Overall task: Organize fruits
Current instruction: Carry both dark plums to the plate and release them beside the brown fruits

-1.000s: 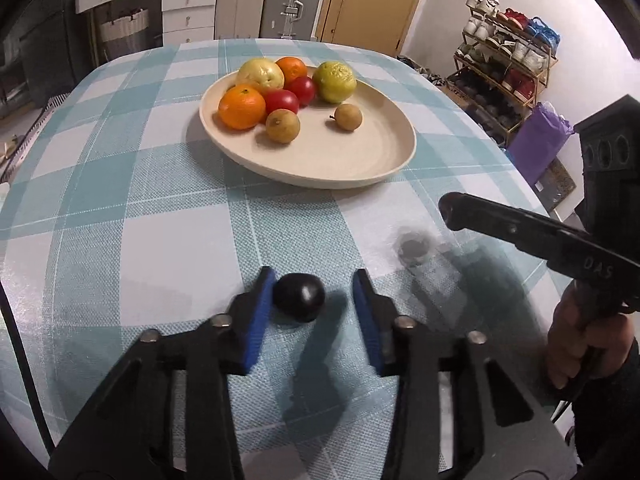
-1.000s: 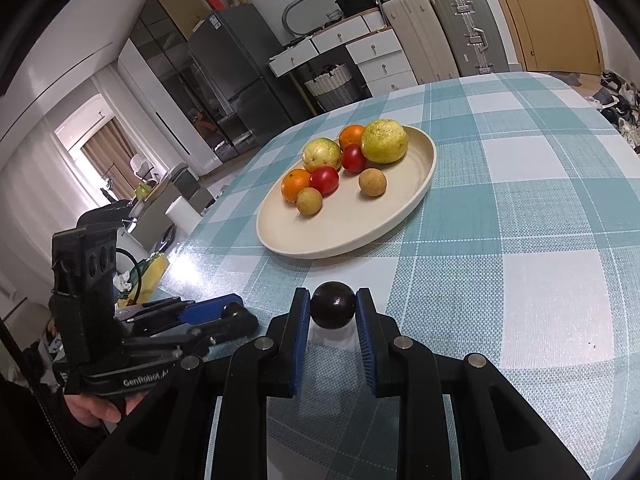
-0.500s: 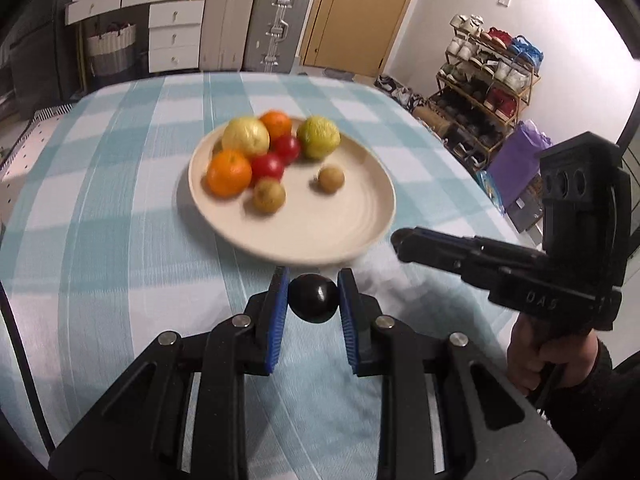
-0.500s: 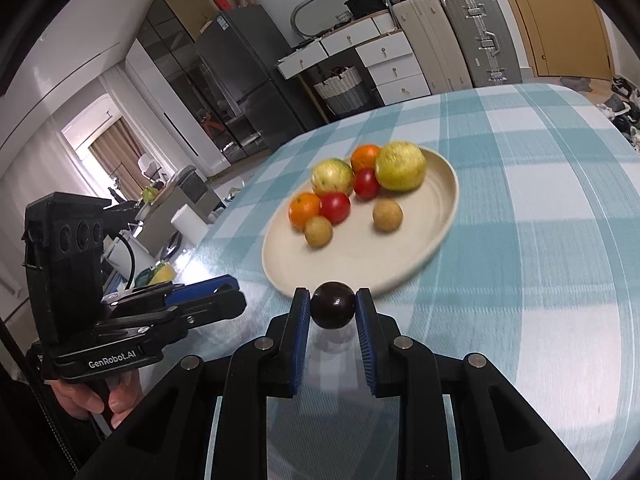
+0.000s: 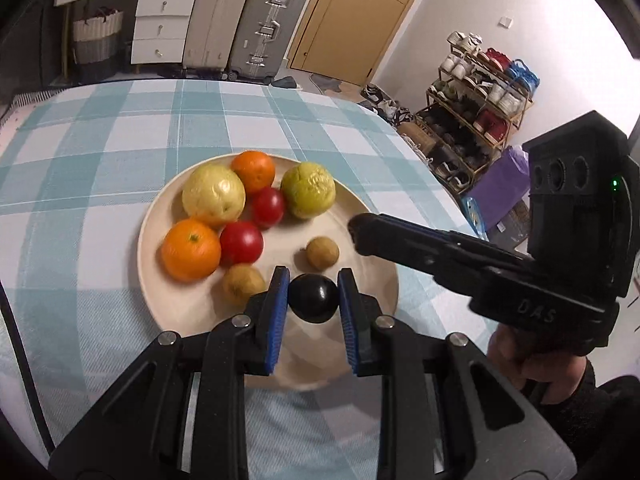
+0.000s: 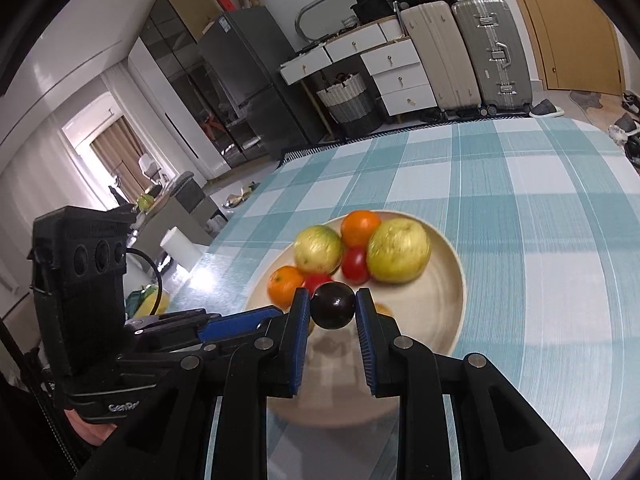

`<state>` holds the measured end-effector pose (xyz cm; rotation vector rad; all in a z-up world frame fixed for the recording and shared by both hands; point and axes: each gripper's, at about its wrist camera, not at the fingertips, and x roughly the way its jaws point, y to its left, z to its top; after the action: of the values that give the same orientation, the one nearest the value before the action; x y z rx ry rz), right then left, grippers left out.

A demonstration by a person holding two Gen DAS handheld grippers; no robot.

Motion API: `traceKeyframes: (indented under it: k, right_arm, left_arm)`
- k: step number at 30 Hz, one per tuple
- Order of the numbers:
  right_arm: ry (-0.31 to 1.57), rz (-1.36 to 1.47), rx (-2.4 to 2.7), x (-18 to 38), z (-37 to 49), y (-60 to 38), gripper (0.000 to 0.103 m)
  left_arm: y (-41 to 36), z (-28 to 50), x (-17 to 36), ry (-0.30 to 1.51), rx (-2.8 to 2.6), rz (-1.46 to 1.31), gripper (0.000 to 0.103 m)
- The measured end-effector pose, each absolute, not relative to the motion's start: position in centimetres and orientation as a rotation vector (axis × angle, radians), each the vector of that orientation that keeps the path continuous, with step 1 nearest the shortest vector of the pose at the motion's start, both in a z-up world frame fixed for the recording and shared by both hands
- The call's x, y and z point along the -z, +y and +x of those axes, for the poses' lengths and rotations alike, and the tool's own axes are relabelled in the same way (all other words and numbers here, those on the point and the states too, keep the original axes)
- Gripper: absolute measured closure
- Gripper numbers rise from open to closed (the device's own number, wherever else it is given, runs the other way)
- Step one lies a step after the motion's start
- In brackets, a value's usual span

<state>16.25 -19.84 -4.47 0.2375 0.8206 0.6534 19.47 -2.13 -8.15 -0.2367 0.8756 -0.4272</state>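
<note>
My left gripper is shut on a dark round plum and holds it over the near part of the cream plate. On the plate lie two oranges, two red tomatoes, two yellow-green fruits and two small brown fruits. My right gripper is shut on a second dark plum, above the plate's near-left side. In the left wrist view the right gripper reaches over the plate's right rim. The left gripper sits just left of the right one.
The plate stands on a round table with a teal-and-white checked cloth. The table's right edge drops off toward a shoe rack. Suitcases and drawers stand behind the table. A hand holds the right gripper's handle.
The left gripper closed on the plum that lay on the cloth and lifted it. Both grippers moved forward with their plums, from the cloth to above the plate.
</note>
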Motion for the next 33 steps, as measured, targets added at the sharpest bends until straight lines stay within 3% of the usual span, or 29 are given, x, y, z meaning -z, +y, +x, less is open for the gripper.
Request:
traceKeyframes:
  k: [19,20,22,24,27,29,31,33]
  right_arm:
    - [0.853,0.192,-0.658,5.8,19.2,-18.0,0.077]
    - [0.852,0.192,-0.657,5.8,19.2,-17.9,0.074]
    - [0.842,0.204,-0.646,5.4,19.0,-18.2,0.051]
    - [0.811,0.227,-0.652,4.8,18.6,-18.7,0.05]
    - [0.762,0.238,-0.627,3.5,17.7,-19.7,0.042]
    - [0.723,0.25,-0.601,2.6,16.8,-20.7,0.039]
    - [0.691,0.255,-0.561,1.9,15.7,-21.8,0.029]
    - [0.668,0.271,-0.541,1.4,14.9,-22.8,0.028]
  left_arm:
    - [-3.1,23.0,10.7,0.891,0.462,-0.23,0.081]
    - [-3.1,23.0,10.7,0.892,0.464,-0.232,0.081]
    - [-3.0,22.9,10.7,0.889,0.464,-0.235,0.081]
    - [-2.9,22.9,10.5,0.881,0.464,-0.237,0.08]
    - [-2.8,22.6,10.0,0.872,0.448,-0.23,0.068]
    - [-2.5,22.3,9.6,0.858,0.444,-0.241,0.066]
    - [-2.2,21.9,9.0,0.848,0.44,-0.247,0.057]
    - [-1.8,21.2,8.3,0.826,0.436,-0.255,0.05]
